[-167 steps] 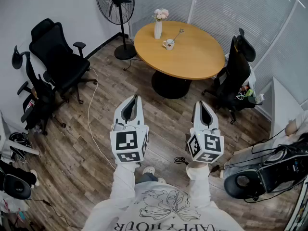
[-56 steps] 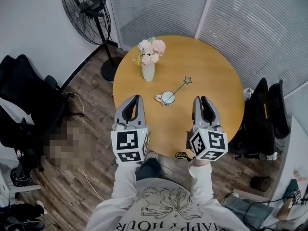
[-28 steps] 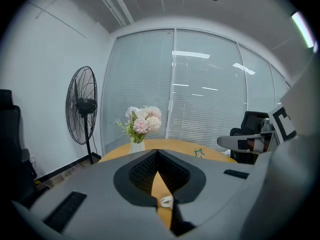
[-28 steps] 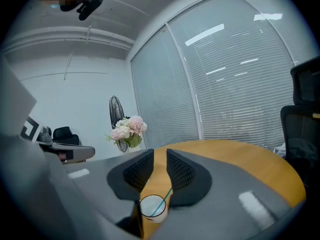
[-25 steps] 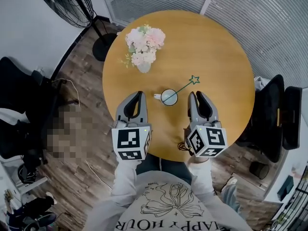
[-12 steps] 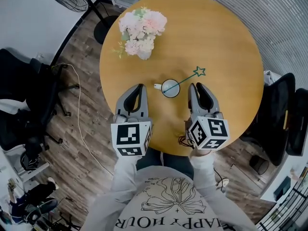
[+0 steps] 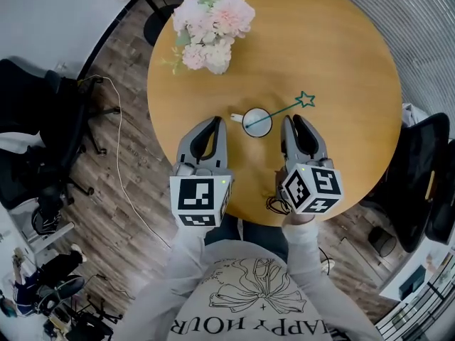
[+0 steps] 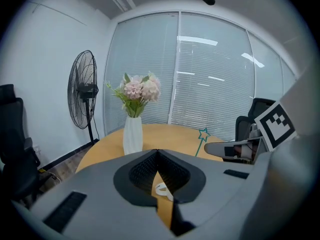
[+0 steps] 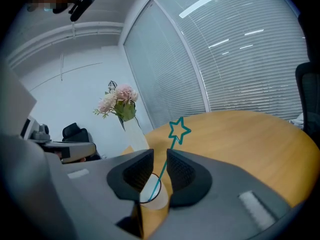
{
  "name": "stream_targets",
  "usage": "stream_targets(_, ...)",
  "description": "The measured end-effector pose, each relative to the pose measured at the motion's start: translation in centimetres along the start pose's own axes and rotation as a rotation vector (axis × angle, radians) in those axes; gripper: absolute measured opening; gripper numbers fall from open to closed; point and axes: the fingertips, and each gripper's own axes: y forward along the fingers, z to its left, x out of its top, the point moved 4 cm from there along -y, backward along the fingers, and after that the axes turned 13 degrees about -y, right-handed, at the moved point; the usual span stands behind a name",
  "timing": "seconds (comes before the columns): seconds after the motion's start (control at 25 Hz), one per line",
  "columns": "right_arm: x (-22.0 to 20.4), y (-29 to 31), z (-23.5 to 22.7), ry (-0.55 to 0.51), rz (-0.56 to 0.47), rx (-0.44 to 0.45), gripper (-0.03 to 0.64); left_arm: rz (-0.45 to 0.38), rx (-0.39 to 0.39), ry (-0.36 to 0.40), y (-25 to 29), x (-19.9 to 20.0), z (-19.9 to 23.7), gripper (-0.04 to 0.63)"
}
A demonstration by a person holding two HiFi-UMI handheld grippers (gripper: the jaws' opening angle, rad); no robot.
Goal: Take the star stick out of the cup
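Both grippers have come lower and closer to the table (image 7: 341,62) than a moment before. They now hang over its near edge. So the reach for the stick has started, but I think nothing is held yet.

The left gripper (image 7: 215,121) has its jaws together at the tips, with nothing in them. The right gripper (image 7: 292,119) has its jaws apart and empty. In the right gripper view the stick lines up with the gap, a bit further off.

Just past the 2 grippers, between them, stands the white cup (image 7: 257,121), a little to the near side of the table's middle. The star stick (image 7: 284,110) is thin and green. Its foot sits in the cup, and it leans toward the right edge with the star on top.

The flowers (image 7: 211,21) stand by the far left edge.
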Motion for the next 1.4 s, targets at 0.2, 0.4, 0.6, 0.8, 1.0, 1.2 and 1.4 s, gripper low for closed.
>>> stream_targets(0.2, -1.1, 0.9, -0.4, 0.041, 0.023, 0.014, 0.106, 0.013, 0.005, -0.007, 0.7, -0.7, 0.1, 0.006)
stream_targets(0.4, -2.0, 2.0, -0.8, 0.064, 0.037, 0.018, 0.106, 0.032, 0.022, -0.018, 1.4, -1.5, 0.8, 0.006)
stream_targets(0.6, -2.3, 3.1, -1.3, 0.075, 0.042, 0.022, 0.106, 0.046, 0.034, -0.024, 2.1, -2.2, 1.4, 0.006)
stream_targets(0.8, -2.6, 3.8, -1.3, 0.079, 0.050, 0.033, 0.106, 0.060, 0.051, -0.035, 2.4, -2.7, 1.9, 0.006)
stream_targets(1.0, -2.7, 4.2, -1.2, 0.079, 0.054, 0.047, 0.106, 0.060, 0.050, -0.038, 2.7, -2.7, 2.0, 0.006)
stream_targets(1.2, -2.7, 4.4, -1.3, 0.084, 0.046, 0.052, 0.104, 0.059, 0.048, -0.040, 2.9, -2.8, 2.2, 0.006)
stream_targets(1.4, -2.6, 4.4, -1.2, 0.090, 0.024, 0.041, 0.047, 0.065, 0.054, -0.046, 2.8, -3.1, 2.5, 0.006)
